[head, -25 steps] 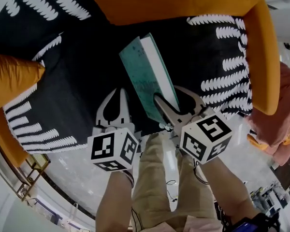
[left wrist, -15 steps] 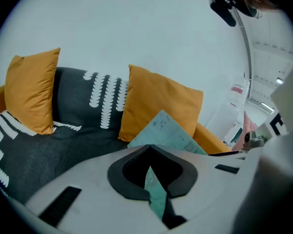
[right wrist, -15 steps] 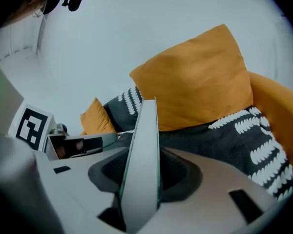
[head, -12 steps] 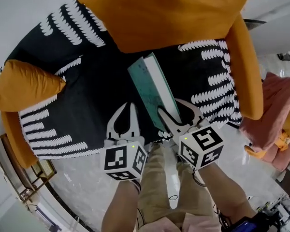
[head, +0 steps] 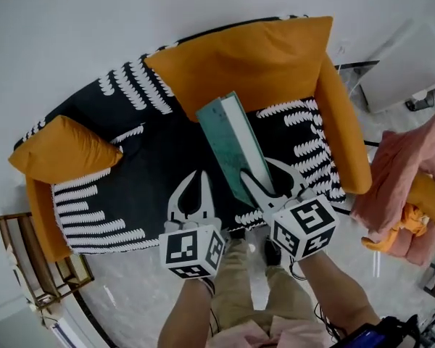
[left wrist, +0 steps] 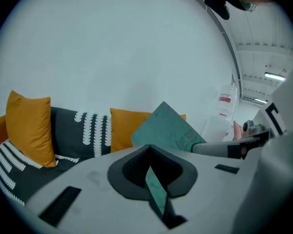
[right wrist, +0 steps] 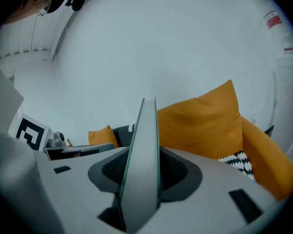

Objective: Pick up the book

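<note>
Head view: the right gripper (head: pixel 255 188) pinches the teal book (head: pixel 235 147) at its near end. The book slants away from the jaws toward 11 o'clock, its pale page edge on the 3 o'clock side. Nothing but the gripper touches the book; it lies across the view of the black sofa (head: pixel 130 187) with white markings and of the large orange back cushion (head: pixel 254 64) at 12 o'clock.

Right gripper view has the book edge-on, standing upright between the two jaws, which press on its covers from either side.

At 9 o'clock from the right gripper, just beside it, sits the left gripper (head: pixel 196 176). Its view shows the jaws pressed together with nothing between them, and the teal cover held up at 1 o'clock beyond its tips.

A smaller orange cushion (head: pixel 65 151) leans on the sofa's end at 9 o'clock. Pink fabric (head: pixel 406 187) is heaped at 3 o'clock past the orange armrest (head: pixel 344 136).
</note>
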Demonstrator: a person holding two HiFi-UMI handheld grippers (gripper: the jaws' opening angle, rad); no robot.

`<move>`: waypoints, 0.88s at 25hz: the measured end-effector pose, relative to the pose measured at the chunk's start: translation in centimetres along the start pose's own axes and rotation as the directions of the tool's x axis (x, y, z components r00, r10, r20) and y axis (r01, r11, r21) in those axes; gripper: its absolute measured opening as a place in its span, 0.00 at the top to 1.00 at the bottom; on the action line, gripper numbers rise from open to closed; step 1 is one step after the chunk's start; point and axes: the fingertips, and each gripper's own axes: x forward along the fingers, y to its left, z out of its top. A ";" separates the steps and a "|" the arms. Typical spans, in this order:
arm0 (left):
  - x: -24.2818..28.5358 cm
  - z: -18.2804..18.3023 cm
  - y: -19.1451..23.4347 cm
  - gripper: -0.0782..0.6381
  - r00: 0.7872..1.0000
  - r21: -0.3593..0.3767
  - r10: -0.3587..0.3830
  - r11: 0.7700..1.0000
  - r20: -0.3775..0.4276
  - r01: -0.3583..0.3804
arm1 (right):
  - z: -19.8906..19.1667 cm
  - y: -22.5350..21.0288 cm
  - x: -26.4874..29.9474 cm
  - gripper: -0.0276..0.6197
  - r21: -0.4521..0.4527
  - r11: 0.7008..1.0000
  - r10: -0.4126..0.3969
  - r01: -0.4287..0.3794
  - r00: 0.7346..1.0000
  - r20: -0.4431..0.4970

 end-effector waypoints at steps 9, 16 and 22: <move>-5.0 9.9 -6.2 0.87 0.987 0.051 -0.022 0.999 0.158 0.014 | 10.7 1.7 -7.5 0.69 -0.081 0.997 0.013 0.001 0.984 0.178; -11.0 18.6 -10.6 0.88 0.940 0.116 -0.047 0.993 0.338 0.008 | 18.2 4.3 -15.1 0.69 -0.174 0.984 0.018 0.040 0.948 0.318; -17.0 23.2 -14.5 0.87 0.899 0.137 -0.063 0.991 0.433 0.003 | 23.2 7.7 -22.3 0.69 -0.258 0.963 0.037 0.084 0.901 0.432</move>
